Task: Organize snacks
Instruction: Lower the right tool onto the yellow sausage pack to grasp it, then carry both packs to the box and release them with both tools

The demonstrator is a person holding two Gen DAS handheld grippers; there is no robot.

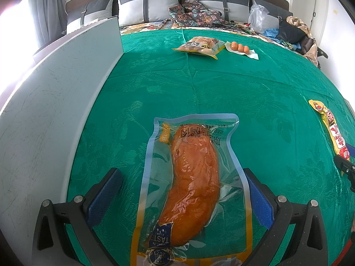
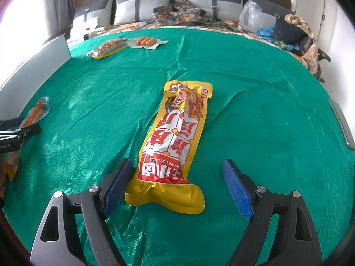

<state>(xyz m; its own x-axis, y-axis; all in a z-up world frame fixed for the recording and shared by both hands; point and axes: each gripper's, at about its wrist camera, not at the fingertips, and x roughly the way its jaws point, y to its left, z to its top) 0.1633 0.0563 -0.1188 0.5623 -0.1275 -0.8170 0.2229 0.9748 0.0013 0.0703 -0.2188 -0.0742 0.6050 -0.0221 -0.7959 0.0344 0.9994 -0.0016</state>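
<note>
The vacuum-packed sausage lies flat on the green cloth of the counter, right in front of the left claw — its long axis runs almost straight away from the claw, with the label end nearest and the far end curving slightly off. The left claw stands wide open, holding nothing; its two blue pads sit on either side of the pack, so the sausage is already between them and the closing line runs across the narrow width, which looks right for a pinch.

Over at the right claw it is much the same picture: the yellow-and-red sausage stick pack lies lengthwise ahead of it, tilted a little to the right at the far end, its near end between the spread pads. That claw is open too and empty, the left pad just beside the pack's edge, the right pad well clear.

Each arm has its own pack directly ahead, so neither needs to cross over — I'd judge only a small drop and a squeeze remains. A grey board stands along the left edge. Far back on the cloth lie a yellow snack bag and a small three-sausage pack, near each other.
</note>
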